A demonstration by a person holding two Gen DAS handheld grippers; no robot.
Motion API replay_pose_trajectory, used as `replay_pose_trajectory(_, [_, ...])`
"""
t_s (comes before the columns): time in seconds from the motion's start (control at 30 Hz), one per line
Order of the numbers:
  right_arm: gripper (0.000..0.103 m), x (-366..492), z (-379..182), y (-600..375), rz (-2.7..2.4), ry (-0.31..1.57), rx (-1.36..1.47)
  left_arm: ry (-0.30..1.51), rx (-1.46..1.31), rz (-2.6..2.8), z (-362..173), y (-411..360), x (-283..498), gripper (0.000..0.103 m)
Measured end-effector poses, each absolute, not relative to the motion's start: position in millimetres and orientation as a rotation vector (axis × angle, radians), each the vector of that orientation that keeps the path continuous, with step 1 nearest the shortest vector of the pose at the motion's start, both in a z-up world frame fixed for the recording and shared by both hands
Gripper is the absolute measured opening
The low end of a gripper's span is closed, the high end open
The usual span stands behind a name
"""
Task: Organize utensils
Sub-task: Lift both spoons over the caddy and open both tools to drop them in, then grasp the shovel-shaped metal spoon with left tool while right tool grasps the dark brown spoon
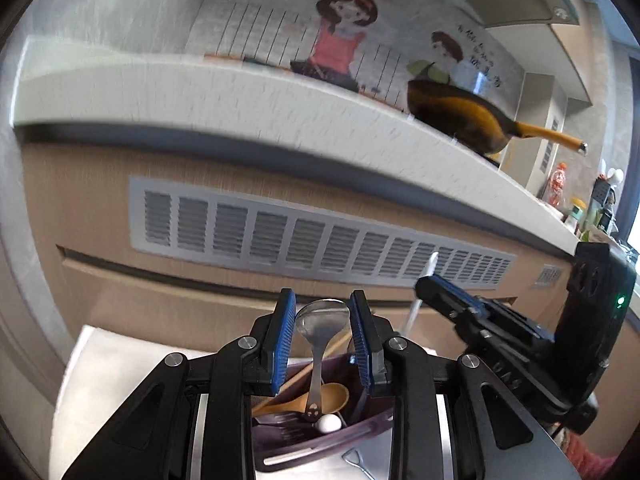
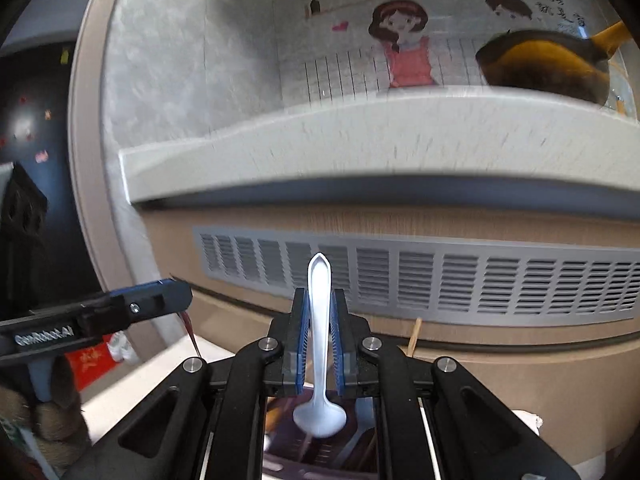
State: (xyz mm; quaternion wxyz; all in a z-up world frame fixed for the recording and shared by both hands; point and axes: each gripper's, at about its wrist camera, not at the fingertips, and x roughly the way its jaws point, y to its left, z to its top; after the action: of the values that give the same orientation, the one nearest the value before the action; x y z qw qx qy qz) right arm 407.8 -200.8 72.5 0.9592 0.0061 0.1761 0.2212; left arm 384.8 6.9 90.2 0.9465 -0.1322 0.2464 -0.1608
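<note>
Here your right gripper (image 2: pixel 320 340) clamps the white spoon (image 2: pixel 320 360) upright; your left gripper (image 1: pixel 322 344) grips the purple holder's (image 1: pixel 320 440) wall

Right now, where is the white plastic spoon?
In the right wrist view, the white plastic spoon is clamped upright in the right gripper, bowl down, above the dark utensil tray.

— Where am I working?

— In a home kitchen, I'd say. Ahead of me runs a pale stone surface (image 1: pixel 224 92) with a dark pan (image 1: pixel 460 116) sitting on it.

— Anything else?

— A tiled wall behind with a cartoon sticker (image 2: pixel 404 48) of a girl in an apron, a grey vent grille (image 1: pixel 320 240) in the wooden cabinet front, and bottles and jars (image 1: pixel 576 204) further along.
</note>
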Motion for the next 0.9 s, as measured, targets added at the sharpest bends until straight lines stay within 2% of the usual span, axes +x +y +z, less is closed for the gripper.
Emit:
replay_pose_trajectory(0.13, [0.010, 417.8, 49.1, -197.1, 0.410, 0.371, 0.006, 0.542, -0.276, -0.318, 67.9, 7.0, 398.5, 0.029])
replay_pose_trajectory(0.23, [0.011, 424.8, 30.8, -196.2, 0.434, 0.484, -0.012, 0.587, -0.281, -0.330, 54.1, 4.8, 406.2, 0.031])
replay_pose_trajectory(0.33, [0.014, 423.5, 23.5, -203.4, 0.445, 0.571, 0.001, 0.623, -0.264, -0.350, 45.3, 1.7, 405.9, 0.056])
replay_pose_trajectory(0.43, [0.019, 402.0, 30.4, -216.9, 0.419, 0.562, -0.013, 0.583, -0.256, -0.325, 50.7, 4.8, 391.8, 0.057])
replay_pose_trajectory(0.5, [0.037, 378.2, 35.3, -226.8, 0.397, 0.551, -0.025, 0.556, -0.245, -0.315, 58.7, 5.1, 375.0, 0.058])
replay_pose_trajectory(0.57, [0.047, 356.6, 32.6, -235.2, 0.363, 0.568, -0.049, 0.554, -0.227, -0.321, 61.6, 1.4, 357.5, 0.058])
replay_pose_trajectory(0.7, [0.047, 311.5, 9.5, -251.1, 0.305, 0.651, -0.121, 0.577, -0.206, -0.357, 51.2, -12.4, 327.0, 0.059])
replay_pose_trajectory(0.9, [0.047, 245.1, -48.7, -274.5, 0.253, 0.850, -0.125, 0.739, -0.210, -0.423, 14.2, -38.4, 292.4, 0.059])
